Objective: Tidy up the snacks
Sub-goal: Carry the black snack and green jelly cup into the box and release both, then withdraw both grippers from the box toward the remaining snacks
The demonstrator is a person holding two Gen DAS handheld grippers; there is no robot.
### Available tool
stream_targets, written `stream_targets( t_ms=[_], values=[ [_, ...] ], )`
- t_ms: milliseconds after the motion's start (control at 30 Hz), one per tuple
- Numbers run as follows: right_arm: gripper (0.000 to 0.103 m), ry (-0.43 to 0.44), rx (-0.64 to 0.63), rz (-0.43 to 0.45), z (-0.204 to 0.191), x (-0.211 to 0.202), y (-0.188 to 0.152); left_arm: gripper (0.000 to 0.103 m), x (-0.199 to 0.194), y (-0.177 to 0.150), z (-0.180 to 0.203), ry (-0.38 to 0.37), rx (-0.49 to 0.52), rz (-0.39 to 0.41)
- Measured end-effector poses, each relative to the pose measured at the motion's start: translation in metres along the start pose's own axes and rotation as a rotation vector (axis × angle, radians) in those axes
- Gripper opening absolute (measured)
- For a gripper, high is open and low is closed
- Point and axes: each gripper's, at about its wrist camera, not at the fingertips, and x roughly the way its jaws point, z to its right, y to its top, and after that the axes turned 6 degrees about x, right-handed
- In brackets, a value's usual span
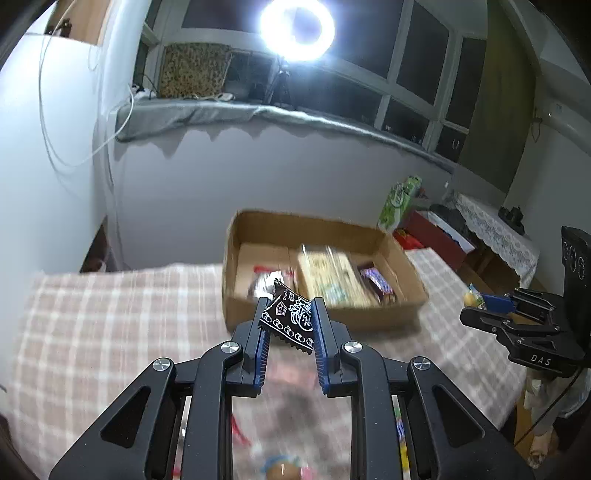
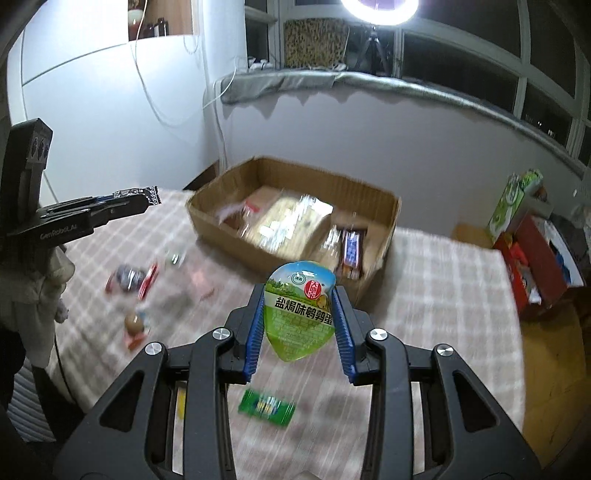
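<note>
My left gripper (image 1: 289,313) is shut on a small black snack packet (image 1: 290,317) with white print, held above the checked tablecloth in front of the cardboard box (image 1: 325,321). My right gripper (image 2: 300,306) is shut on a green egg snack pack (image 2: 299,314) with Chinese lettering, just short of the box (image 2: 229,236). The box holds several wrapped snacks, among them a tan packet (image 2: 284,225) and a purple bar (image 2: 351,251). In the right wrist view the left gripper (image 2: 146,201) shows at the left, the packet's edge (image 2: 138,192) sticking out of it. In the left wrist view the right gripper (image 1: 484,301) shows at the right.
Loose snacks lie on the tablecloth: a green packet (image 2: 267,406), an egg pack (image 2: 135,323) and red-edged wrappers (image 2: 131,278). A ring light (image 1: 297,27) stands on the grey windowsill. Red boxes (image 2: 535,258) and a green bag (image 2: 511,203) sit on the floor at the right.
</note>
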Motion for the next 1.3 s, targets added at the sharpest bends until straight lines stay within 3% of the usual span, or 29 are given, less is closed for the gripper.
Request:
stream_targets(
  t_ms=[233, 500, 933, 1100, 1300],
  values=[
    [0.036, -0.016, 0.001, 0.023, 0.008, 0.02, 0.039, 0.019, 0.02, 0.032, -0.003, 0.018, 0.024, 0.026],
    [0.036, -0.052, 0.004, 0.002, 0.023, 0.065, 0.069, 0.019, 0.06, 0.05, -0.007, 0.019, 0.04, -0.018],
    [0.04, -0.064, 0.055, -0.073, 0.048, 0.121, 0.074, 0.02, 0.108, 0.043, -0.012, 0.017, 0.014, -0.103],
    [0.061, -0.061, 0.054, -0.074, 0.049, 0.123, 0.074, 0.043, 0.112, 0.042, -0.013, 0.026, 0.003, -0.122],
    [0.062, -0.057, 0.054, -0.056, 0.045, 0.109, 0.074, 0.043, 0.096, 0.042, -0.016, 0.027, -0.014, -0.105]
  ],
)
